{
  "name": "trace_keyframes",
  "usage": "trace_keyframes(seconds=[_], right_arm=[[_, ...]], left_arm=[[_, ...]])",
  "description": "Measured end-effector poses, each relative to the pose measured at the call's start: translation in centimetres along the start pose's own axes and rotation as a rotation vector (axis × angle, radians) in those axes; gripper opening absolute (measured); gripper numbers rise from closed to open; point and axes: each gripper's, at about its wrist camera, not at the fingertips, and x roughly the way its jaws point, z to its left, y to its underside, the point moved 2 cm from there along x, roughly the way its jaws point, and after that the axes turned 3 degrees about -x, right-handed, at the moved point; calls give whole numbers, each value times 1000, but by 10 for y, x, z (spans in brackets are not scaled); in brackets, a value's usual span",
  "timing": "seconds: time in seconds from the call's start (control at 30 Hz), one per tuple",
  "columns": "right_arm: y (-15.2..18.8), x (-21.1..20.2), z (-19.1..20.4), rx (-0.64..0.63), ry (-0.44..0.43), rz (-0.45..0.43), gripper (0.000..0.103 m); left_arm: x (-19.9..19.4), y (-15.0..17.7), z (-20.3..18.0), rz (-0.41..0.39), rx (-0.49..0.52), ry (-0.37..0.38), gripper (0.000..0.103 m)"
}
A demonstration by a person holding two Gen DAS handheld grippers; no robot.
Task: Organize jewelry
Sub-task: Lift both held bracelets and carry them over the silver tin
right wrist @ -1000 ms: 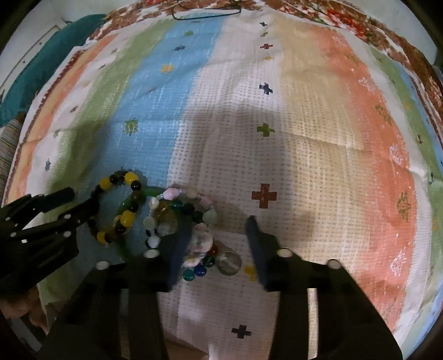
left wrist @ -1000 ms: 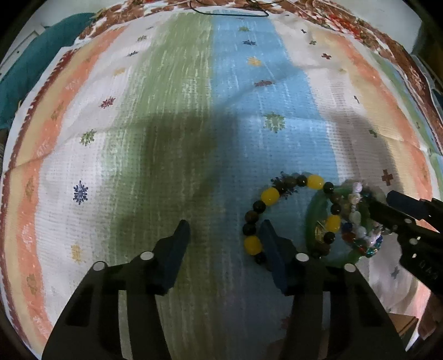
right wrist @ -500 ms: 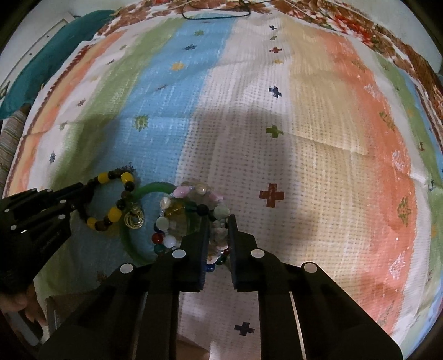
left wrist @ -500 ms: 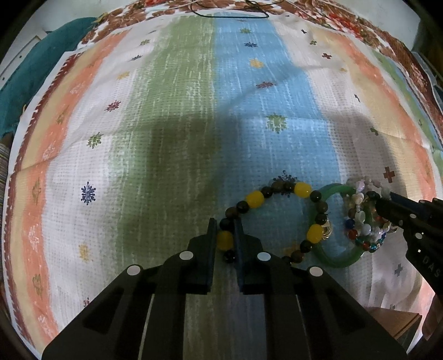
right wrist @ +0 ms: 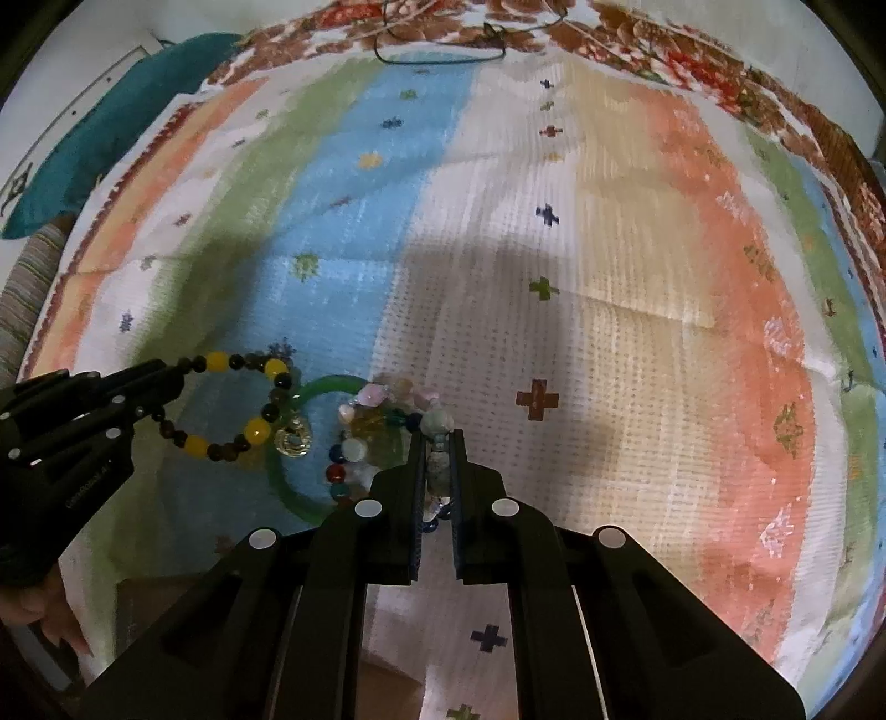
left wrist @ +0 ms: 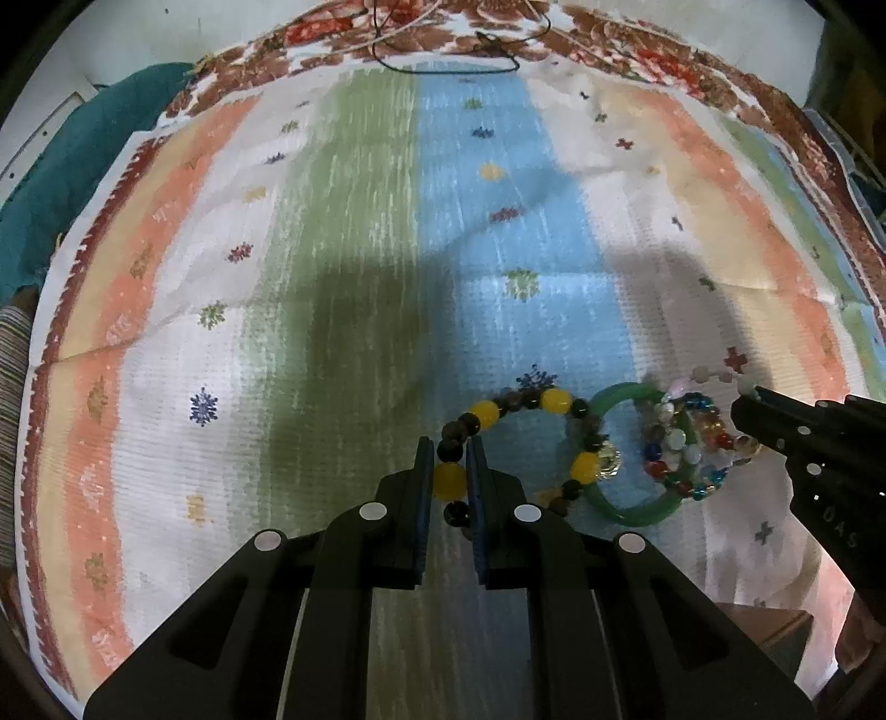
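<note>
Both jaws closed: left hand-held gripper (left wrist: 447, 471) clamps yellow-beaded bracelet (left wrist: 520, 443), right hand-held gripper (right wrist: 438, 459) mixed beads (right wrist: 387, 426).

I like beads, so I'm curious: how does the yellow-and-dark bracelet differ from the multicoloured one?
The yellow-and-dark bracelet has a few large beads in two tones; the multicoloured bracelet has many mixed colours. The first lies beside the green bangle, the second on it. The left gripper pinches the first, the right gripper the second. Both are beaded loops.

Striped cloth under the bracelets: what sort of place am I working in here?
Probably a home, perhaps a bed or low table: a woven striped cloth lies over a floral sheet, with a teal cushion at the far left edge. Nothing shows shop or workshop fittings.
</note>
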Motion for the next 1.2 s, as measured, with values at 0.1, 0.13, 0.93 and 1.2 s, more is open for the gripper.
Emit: trace_keyframes(seconds=[0.1,0.13,0.93,1.2], right_arm=[[0,-10,2,-3,3,-20,9],[1,-12,2,-4,6,-26,9],[22,-67,-2,31,37,-125,9],[34,-84,3,36,22,-156,9]], left_arm=[[-9,-1,-1,-20,3,3,11],[-14,-2,-1,-29,1,6,11],[-78,4,-6,-118,-8,56,11],[-103,13,-6,-157,-5,75,11]])
